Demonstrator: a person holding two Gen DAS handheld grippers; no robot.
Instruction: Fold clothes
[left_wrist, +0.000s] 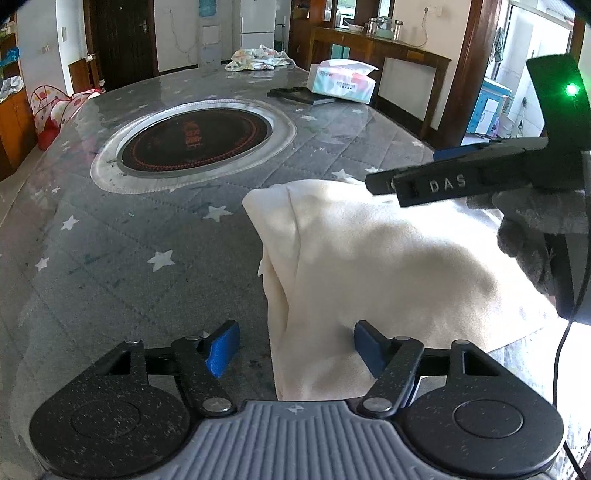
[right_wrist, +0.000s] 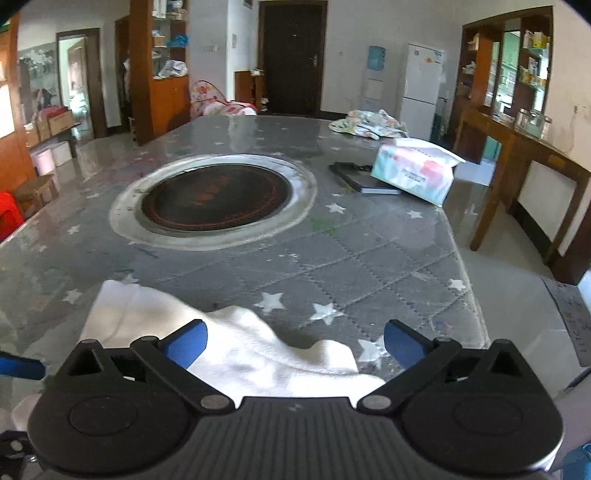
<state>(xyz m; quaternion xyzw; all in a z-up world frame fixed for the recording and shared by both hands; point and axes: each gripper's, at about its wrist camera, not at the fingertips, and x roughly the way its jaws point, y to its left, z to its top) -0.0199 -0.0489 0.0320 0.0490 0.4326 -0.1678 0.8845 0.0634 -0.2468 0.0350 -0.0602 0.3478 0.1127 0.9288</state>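
**Inspector:** Cream garment (left_wrist: 388, 266) is lying on the near end of the bench (left_wrist: 129, 258), bunched into a thick, partly folded stack. Nearest the left wrist camera, the left gripper (left_wrist: 293, 347) is hovering low over the garment's near left edge with its jaws apart. One blue pad is standing over bare bench and the other over cloth. Neither is pressing on it.

**Assistant:** And the right side?

**Inspector:** Right gripper (right_wrist: 295, 345) is showing its jaws spread wide, with a rumpled ridge of cloth lying beneath and between them. The pads are not clamping anything. I am judging both tools as free of the garment.

**Assistant:** How is the material likely to behave?

**Inspector:** It is looking soft, light and limp, perhaps a fleecy knit. It is sagging into rounded folds and holding no crease of its own. I am expecting it to drape and slide over the glossy star-printed bench cover, so layers may be slipping apart under a one-sided pull.

**Assistant:** Recommended hold?

**Inspector:** I am advising a pinch on the doubled edges and corners, where the layers are stacking, rather than on the puffed middle. The left edge is offering the cleanest line.

**Assistant:** Anything beyond?

**Inspector:** Farther out, a round inset cooktop (right_wrist: 216, 197) is sitting well clear. Beyond it, a tissue pack (right_wrist: 415, 171) is resting beside a dark flat case (right_wrist: 364, 181). A patterned cloth heap (right_wrist: 367, 123) is lying at the far end.
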